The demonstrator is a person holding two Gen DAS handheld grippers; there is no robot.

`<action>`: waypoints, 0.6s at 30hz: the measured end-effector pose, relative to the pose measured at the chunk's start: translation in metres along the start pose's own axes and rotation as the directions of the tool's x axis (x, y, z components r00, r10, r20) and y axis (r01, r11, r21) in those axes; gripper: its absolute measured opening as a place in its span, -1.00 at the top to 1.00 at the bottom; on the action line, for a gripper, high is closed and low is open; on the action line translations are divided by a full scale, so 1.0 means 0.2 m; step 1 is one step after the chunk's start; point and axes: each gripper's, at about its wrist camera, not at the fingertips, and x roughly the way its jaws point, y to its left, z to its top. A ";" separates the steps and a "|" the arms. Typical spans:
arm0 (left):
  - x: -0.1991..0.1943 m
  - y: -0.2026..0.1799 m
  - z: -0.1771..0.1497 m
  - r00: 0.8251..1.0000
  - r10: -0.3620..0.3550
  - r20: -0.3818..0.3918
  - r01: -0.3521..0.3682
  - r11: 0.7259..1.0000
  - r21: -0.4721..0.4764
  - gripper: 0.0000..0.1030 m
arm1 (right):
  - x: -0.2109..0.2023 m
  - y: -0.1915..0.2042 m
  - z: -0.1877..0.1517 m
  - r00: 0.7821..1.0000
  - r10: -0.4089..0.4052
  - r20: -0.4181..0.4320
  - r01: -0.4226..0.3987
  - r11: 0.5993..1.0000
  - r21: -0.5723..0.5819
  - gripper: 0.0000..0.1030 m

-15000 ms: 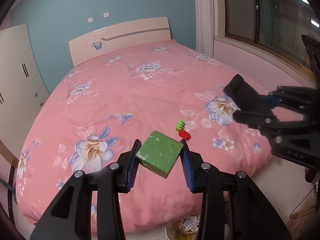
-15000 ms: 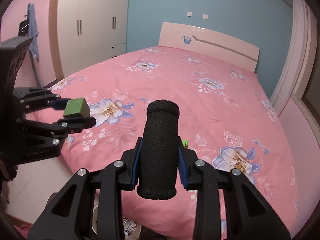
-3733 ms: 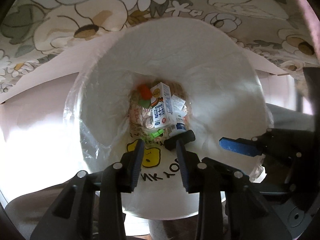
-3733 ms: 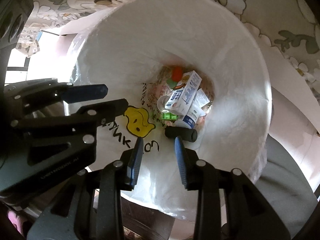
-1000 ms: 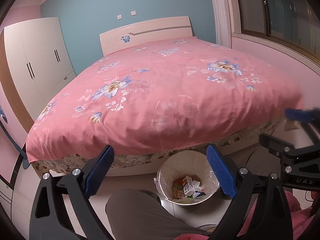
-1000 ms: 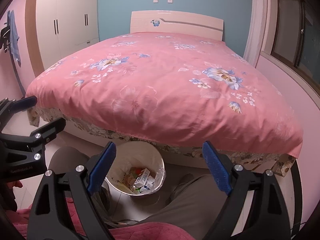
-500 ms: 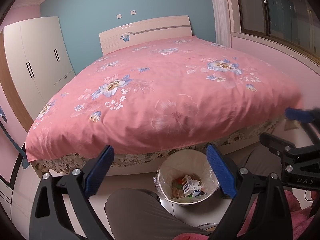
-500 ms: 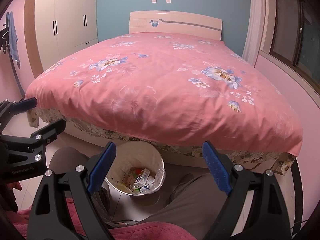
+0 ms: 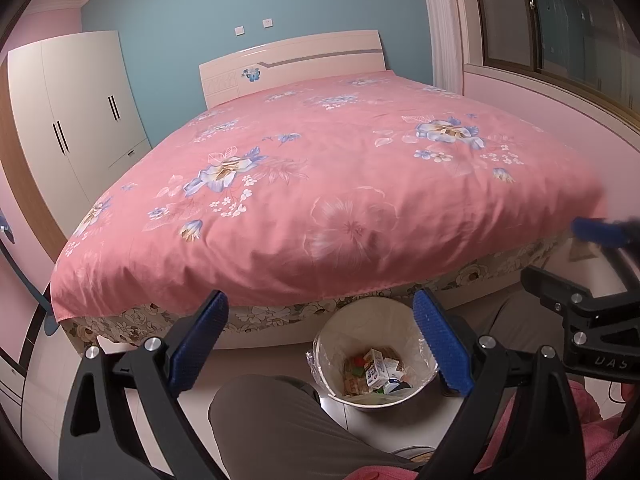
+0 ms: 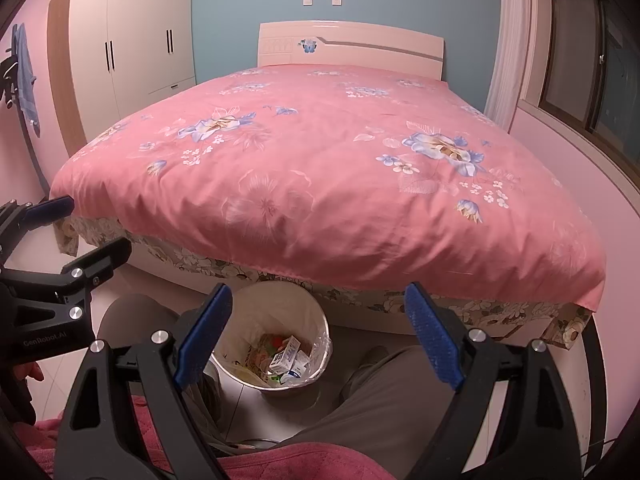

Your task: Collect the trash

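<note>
Below, on the pale floor at the foot of the bed, stands a round white waste bin lined with a clear plastic bag (image 9: 372, 354) (image 10: 276, 344). Inside it lie a small white and blue carton (image 9: 374, 370) (image 10: 286, 354), a red piece and other scraps. Behind the bin spreads a wide bed under a pink quilt printed with blue flowers (image 9: 340, 184) (image 10: 320, 168). The left black gripper with blue finger pads (image 9: 320, 344) is spread wide apart, holding nothing. The right black gripper with blue finger pads (image 10: 320, 336) is likewise spread wide and holds nothing. The person's knees in grey trousers (image 9: 288, 424) (image 10: 384, 408) sit either side of the bin. A white wardrobe (image 9: 72, 120) (image 10: 128, 52) stands against the far wall.
</note>
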 end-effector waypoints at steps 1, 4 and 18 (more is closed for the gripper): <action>0.00 0.00 0.00 1.000 0.000 0.000 0.000 1.000 0.000 -0.84 | 0.00 0.00 0.00 1.000 0.000 0.001 0.000 1.000 -0.001 -0.68; 0.00 0.00 0.00 1.000 -0.001 0.000 0.001 1.000 -0.001 -0.84 | 0.00 0.00 0.00 1.000 0.000 0.001 0.000 1.000 -0.001 -0.68; -0.01 -0.03 -0.02 1.000 -0.004 -0.007 0.004 1.000 -0.012 -0.84 | 0.00 0.00 0.00 1.000 0.000 0.000 0.000 1.000 0.000 -0.68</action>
